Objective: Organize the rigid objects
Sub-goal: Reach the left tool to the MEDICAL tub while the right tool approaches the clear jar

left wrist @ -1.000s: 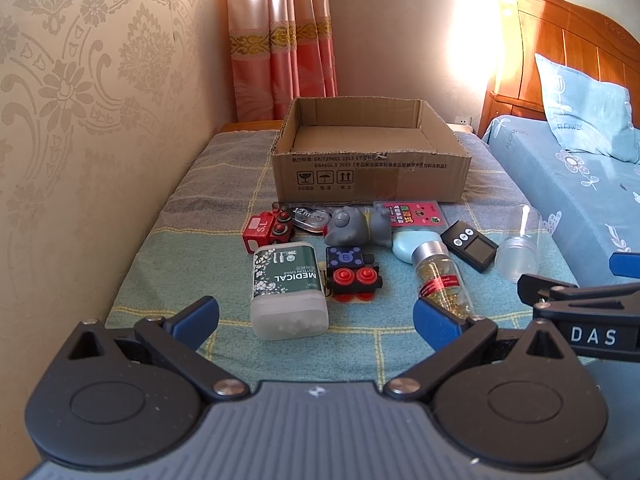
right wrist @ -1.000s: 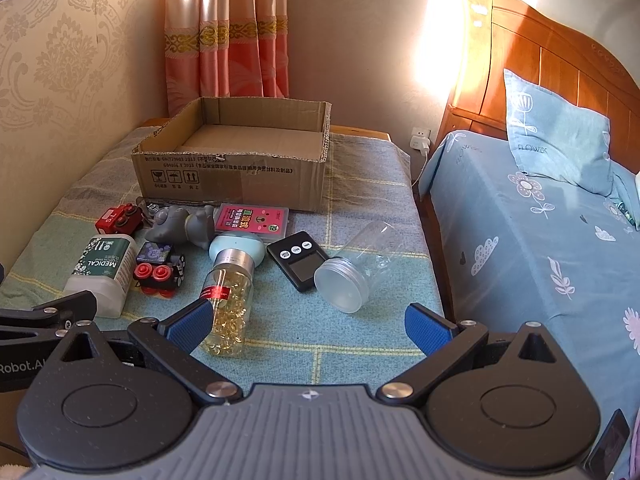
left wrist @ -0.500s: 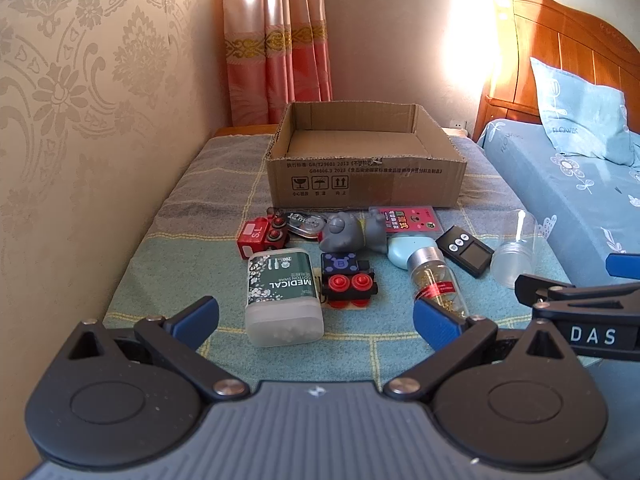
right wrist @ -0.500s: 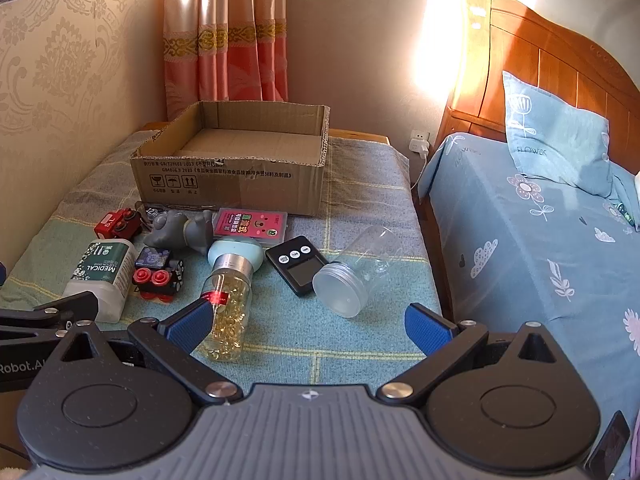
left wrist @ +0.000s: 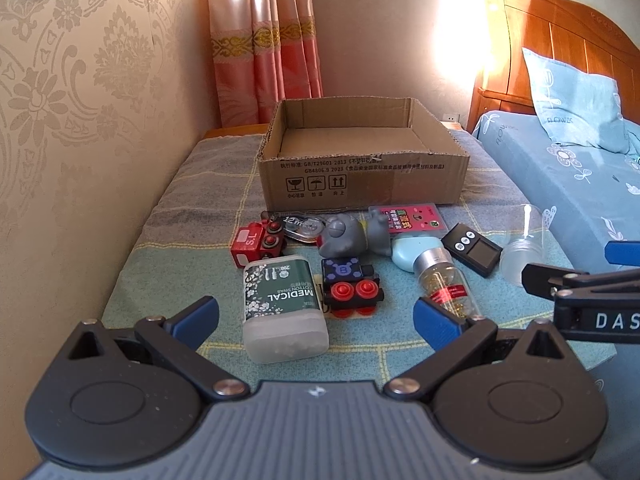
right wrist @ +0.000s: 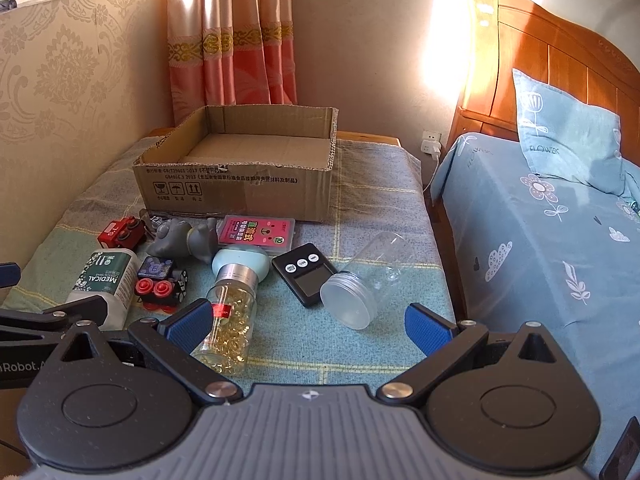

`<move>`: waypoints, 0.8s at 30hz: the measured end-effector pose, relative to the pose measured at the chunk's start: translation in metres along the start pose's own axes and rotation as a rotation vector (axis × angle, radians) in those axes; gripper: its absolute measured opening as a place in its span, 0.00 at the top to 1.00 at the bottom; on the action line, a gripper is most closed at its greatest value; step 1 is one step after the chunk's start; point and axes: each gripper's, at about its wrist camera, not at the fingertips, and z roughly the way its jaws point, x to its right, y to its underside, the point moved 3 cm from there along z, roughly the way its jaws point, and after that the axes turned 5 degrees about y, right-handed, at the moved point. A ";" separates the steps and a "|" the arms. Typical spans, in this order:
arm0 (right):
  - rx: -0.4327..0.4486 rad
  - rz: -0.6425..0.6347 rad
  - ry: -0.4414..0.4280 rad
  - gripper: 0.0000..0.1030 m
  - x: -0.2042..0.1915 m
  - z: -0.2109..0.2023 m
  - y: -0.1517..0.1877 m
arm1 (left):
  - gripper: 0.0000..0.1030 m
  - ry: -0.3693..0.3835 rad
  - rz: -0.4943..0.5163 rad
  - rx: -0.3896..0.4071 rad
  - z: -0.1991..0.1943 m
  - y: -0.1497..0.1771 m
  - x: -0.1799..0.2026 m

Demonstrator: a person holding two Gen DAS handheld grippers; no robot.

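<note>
"MEDICAL COTTON SWAB" is printed on the green label of the swab box (left wrist: 283, 294). "GB/T29601 2013" and "GB4806.9 2023" are stamped on the cardboard box (left wrist: 362, 178). "S.T." is marked on the red toy (left wrist: 258, 242), "12m" on the tape case (left wrist: 302, 226), "FLOWERS" on the pillow (right wrist: 566, 136), and "DAS" on the right gripper (left wrist: 596, 300).

Cardboard box (left wrist: 362, 178): matt brown corrugated paper, ragged cut rim. Blanket (right wrist: 372, 216): woven cloth, soft matt, checked. Cotton swab tub (left wrist: 282, 306): frosted plastic w/ glossy green label. Capsule bottle (right wrist: 230, 320): clear glossy glass or plastic, can't tell; brushed metal cap. Empty jar (right wrist: 366, 280): clear plastic, frosted lid. Pocket scale (right wrist: 307, 274): matt black plastic. Grey toy (left wrist: 352, 234): smooth, rubbery-looking. Headboard (right wrist: 560, 64): varnished wood, glossy. Curtain (left wrist: 264, 40): satin-sheen cloth. Gripper pads (right wrist: 188, 326): blue, textured; bodies matt black plastic.
</note>
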 end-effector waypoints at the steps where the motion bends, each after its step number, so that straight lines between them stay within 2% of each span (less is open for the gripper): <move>1: 0.001 0.006 -0.008 0.00 0.001 0.002 -0.001 | 0.00 0.000 0.000 -0.006 0.003 0.000 -0.002; 5: 0.003 0.016 -0.033 0.00 0.005 0.011 -0.002 | 0.00 0.014 -0.001 -0.039 0.020 -0.003 -0.010; 12: 0.013 0.007 -0.057 0.00 0.010 0.029 -0.002 | 0.00 -0.009 -0.024 -0.096 0.052 -0.004 -0.027; 21: 0.008 -0.020 -0.101 0.00 0.026 0.056 0.001 | 0.00 -0.039 -0.051 -0.182 0.087 0.005 -0.047; 24: 0.012 -0.039 -0.114 0.00 0.034 0.064 -0.003 | 0.00 -0.028 -0.077 -0.204 0.093 0.011 -0.053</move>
